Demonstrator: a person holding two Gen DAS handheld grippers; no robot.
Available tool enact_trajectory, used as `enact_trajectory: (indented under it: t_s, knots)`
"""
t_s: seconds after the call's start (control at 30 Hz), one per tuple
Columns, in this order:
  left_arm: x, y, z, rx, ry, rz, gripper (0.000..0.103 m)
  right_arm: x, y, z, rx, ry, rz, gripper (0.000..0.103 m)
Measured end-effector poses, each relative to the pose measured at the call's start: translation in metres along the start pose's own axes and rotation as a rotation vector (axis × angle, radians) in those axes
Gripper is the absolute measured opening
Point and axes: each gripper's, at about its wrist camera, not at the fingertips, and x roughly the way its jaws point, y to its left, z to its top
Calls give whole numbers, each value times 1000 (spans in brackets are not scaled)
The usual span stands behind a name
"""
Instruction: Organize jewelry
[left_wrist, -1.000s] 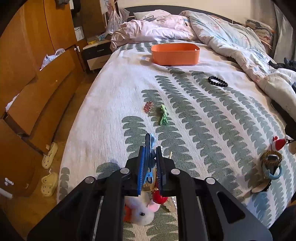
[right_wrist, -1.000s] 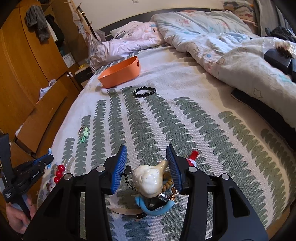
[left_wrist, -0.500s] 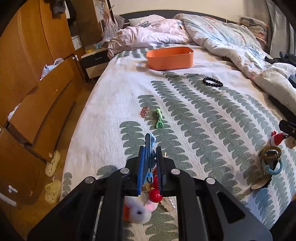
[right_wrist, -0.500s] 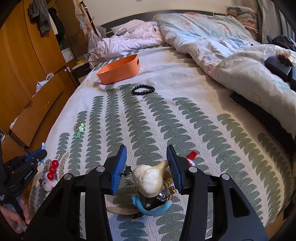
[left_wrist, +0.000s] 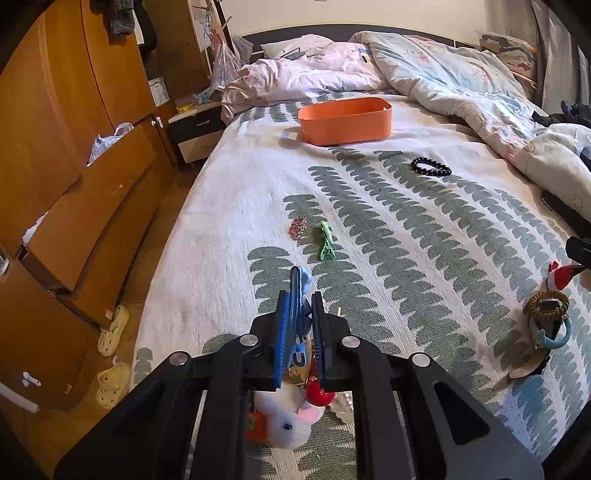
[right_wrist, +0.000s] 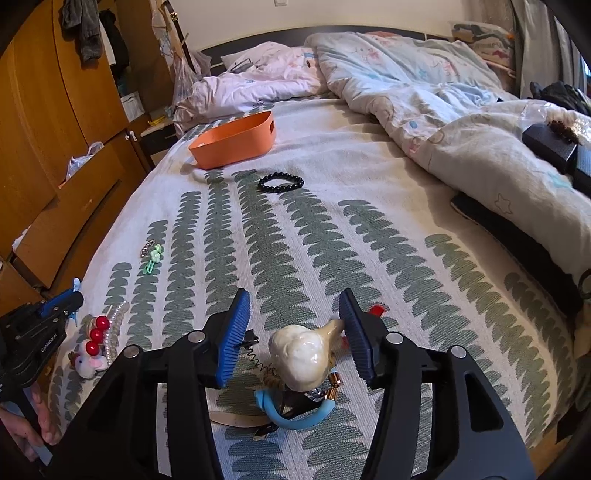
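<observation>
While the left claw (left_wrist: 297, 325) pinches a light blue hair clip (left_wrist: 300, 291) near the bed's (left_wrist: 229, 206) left edge, the right claw's (right_wrist: 293, 325) jaws, just widened, straddle a smooth, probably slippery cream shell clip (right_wrist: 301, 354), best gripped across its bulb

Black left gripper (left_wrist: 298, 325) and right gripper (right_wrist: 294, 330), blue ribbed pads, silver screws.

A rumpled pale quilt (left_wrist: 458, 85) lies heaped on the bed (left_wrist: 229, 206), a wooden wardrobe (left_wrist: 48, 122) stands alongside, and cream clogs (left_wrist: 112, 330) sit on the floor beside a small nightstand (left_wrist: 197, 133).
</observation>
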Motion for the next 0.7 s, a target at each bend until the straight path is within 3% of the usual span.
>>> enact_trajectory:
  t_s: [0.1,0.23,0.53,0.7]
  knots:
    - [0,0,0,1,-1,2,14,-1,0,1,-2,-5,-5,61]
    - [1,6,1,-14,-2,6,24,-3,-3,3,7,-21,-1,63]
    - [9,27,8,-77,16,8,26,-11,-9,8,48,-78,54,64]
    - [10,36,10,-107,18,7,34,-21,-18,13,84,-121,52,64]
